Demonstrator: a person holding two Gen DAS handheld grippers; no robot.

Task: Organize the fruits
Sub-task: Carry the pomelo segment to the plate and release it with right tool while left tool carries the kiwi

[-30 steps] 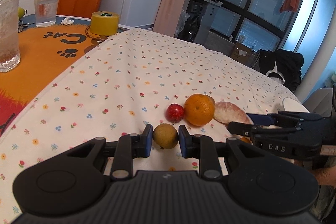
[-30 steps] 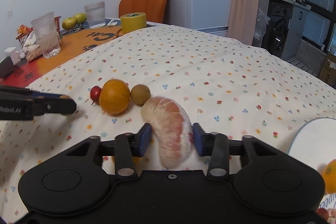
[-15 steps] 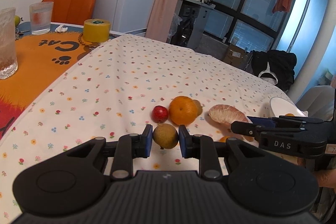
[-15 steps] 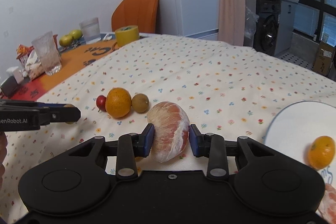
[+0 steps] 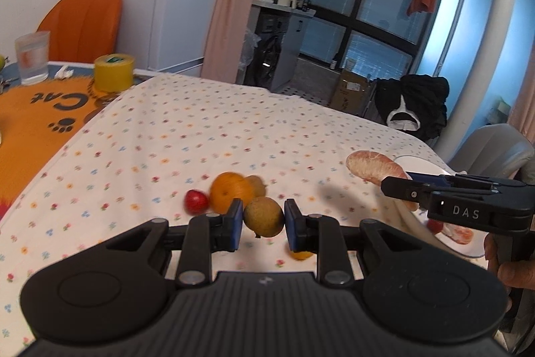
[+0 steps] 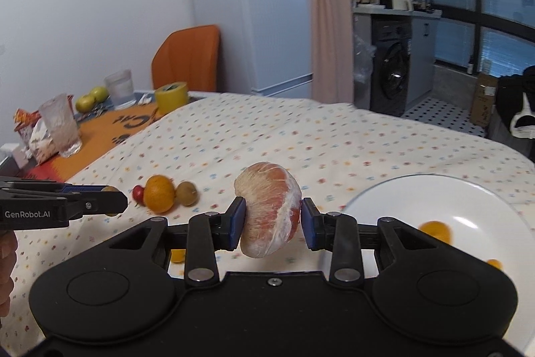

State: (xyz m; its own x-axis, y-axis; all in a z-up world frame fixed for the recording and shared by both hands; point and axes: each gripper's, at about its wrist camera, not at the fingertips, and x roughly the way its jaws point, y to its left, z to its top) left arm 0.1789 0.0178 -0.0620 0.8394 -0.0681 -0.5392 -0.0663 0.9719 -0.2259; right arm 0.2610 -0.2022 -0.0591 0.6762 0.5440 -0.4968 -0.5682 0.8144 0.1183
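Observation:
My left gripper [image 5: 263, 218] is shut on a small brown round fruit [image 5: 263, 216], held above the flowered tablecloth. Behind it on the cloth lie an orange [image 5: 230, 192], a red fruit [image 5: 195, 201] and another brown fruit [image 5: 256, 184]. My right gripper [image 6: 272, 218] is shut on a peeled pomelo segment [image 6: 269, 209], raised near the left rim of a white plate [image 6: 401, 199]. The plate holds a small orange fruit [image 6: 434, 231]. In the left wrist view the pomelo segment [image 5: 374, 168] hangs over the plate [image 5: 421, 164].
An orange cat mat [image 5: 36, 109] at the far left carries a yellow tape roll [image 5: 114, 72], glasses [image 6: 63, 129] and green apples [image 6: 90, 99]. An orange chair [image 6: 187, 59] stands behind. A small orange fruit [image 5: 301, 255] lies on the cloth under my left gripper.
Both grippers have risen off the cloth with their fruit. The right one carried the pomelo segment right, toward the plate; the left one lifted the brown fruit and swung right.

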